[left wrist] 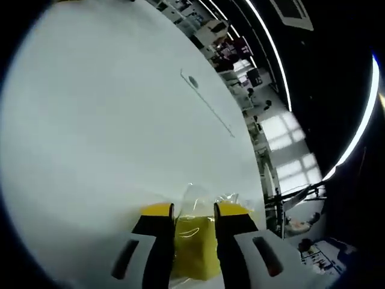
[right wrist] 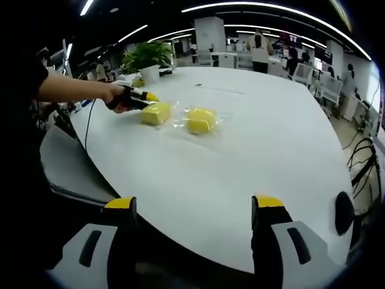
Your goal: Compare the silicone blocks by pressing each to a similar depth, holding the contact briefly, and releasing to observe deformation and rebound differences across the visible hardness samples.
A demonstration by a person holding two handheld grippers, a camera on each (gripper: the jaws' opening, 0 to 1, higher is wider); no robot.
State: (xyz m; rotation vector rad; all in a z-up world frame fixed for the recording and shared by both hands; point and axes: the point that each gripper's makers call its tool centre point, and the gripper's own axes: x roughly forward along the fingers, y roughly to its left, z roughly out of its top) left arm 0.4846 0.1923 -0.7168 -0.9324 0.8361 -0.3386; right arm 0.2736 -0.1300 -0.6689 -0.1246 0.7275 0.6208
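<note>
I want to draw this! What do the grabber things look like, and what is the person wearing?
Each gripper has two black jaws with yellow tips on pale grey bodies with dark slots. The left gripper looks the same. The person's sleeve is short and black.

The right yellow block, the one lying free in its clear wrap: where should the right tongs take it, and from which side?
Grip the right yellow block across its two short vertical sides, coming down from above. It lies flat on the white table, apart from the left block, so both sides look open.
</note>
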